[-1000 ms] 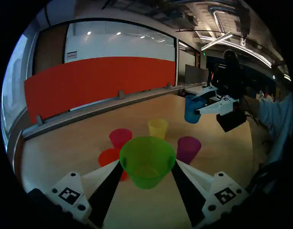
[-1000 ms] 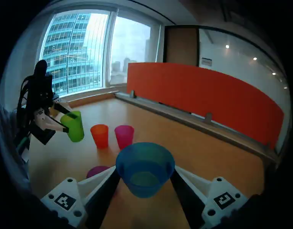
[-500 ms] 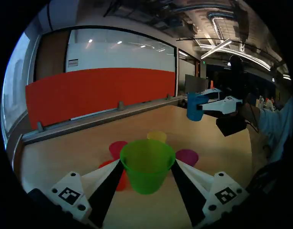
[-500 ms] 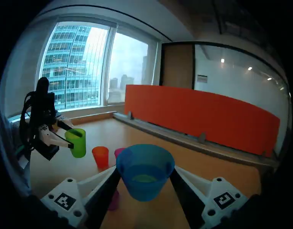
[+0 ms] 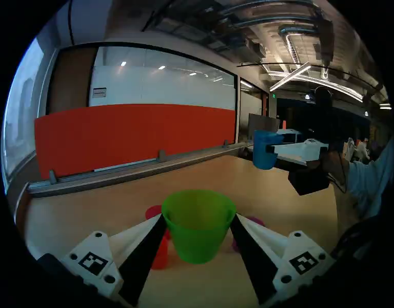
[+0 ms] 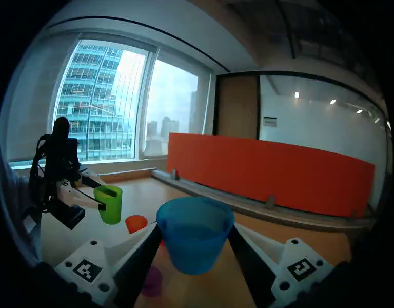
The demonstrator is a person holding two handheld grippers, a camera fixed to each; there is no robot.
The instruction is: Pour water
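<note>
In the left gripper view my left gripper [image 5: 198,231] is shut on a green cup [image 5: 198,223], held upright above the wooden table [image 5: 279,190]. Farther right, the blue cup [image 5: 262,149] hangs in the right gripper. In the right gripper view my right gripper [image 6: 195,241] is shut on the blue cup [image 6: 195,240], upright, with water showing through its wall. The green cup [image 6: 110,204] in the left gripper is at the left, apart from it.
Red [image 5: 160,254], pink [image 5: 153,212] and purple [image 5: 237,241] cups stand on the table below the green one; a red cup [image 6: 136,223] and a purple cup [image 6: 152,281] appear in the right gripper view. An orange partition [image 5: 135,131] runs along the table's far edge. A person's sleeve [image 5: 371,177] is at right.
Both grippers have lifted their cups higher and levelled them; the cups on the table have dropped lower in both views, and the yellow cup is now hidden behind the green one.
</note>
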